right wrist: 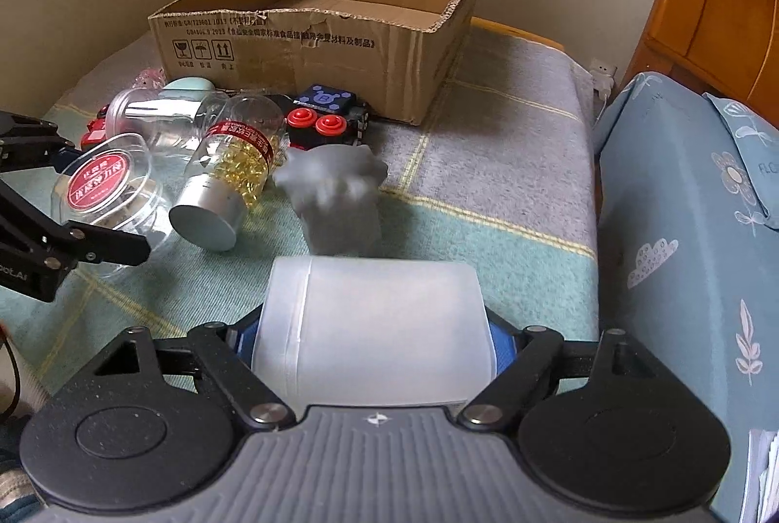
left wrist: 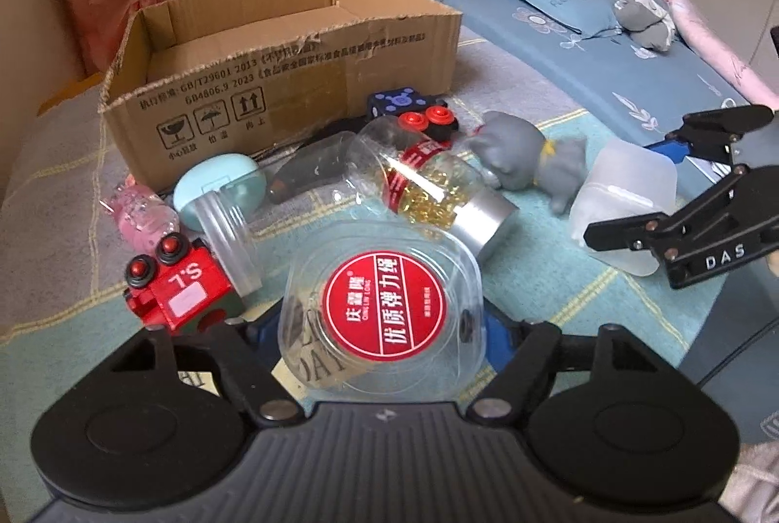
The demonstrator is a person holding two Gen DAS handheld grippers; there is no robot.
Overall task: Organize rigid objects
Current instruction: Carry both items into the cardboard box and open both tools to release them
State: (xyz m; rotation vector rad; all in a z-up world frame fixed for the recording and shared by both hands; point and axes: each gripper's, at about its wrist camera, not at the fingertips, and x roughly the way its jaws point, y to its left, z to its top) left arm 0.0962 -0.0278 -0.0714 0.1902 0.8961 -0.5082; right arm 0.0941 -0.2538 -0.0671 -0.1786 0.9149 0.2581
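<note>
The open brown cardboard box (right wrist: 316, 50) stands at the far side of the blanket-covered bed (right wrist: 487, 162), its top flaps cut away, so it reads as the likely place for the loose things in front of it; its inside looks bare as far as can be seen. Just before its near wall the clutter lies in a row, within reach of both arms.

The right claw (right wrist: 375, 328) grips a frosted white plastic tub (right wrist: 375, 323) by its two sides, low over the blanket, probably ready to carry to the box. The left claw (left wrist: 384, 323) is closed on a clear squarish plastic container with a round red label (left wrist: 384, 308), held tilted, label towards the camera.

Between them lie a clear jar of golden capsules with a silver cap (left wrist: 438, 192) on its side, a grey cat figurine (left wrist: 526, 158) and a red toy block with two round buttons (left wrist: 175, 284).
</note>
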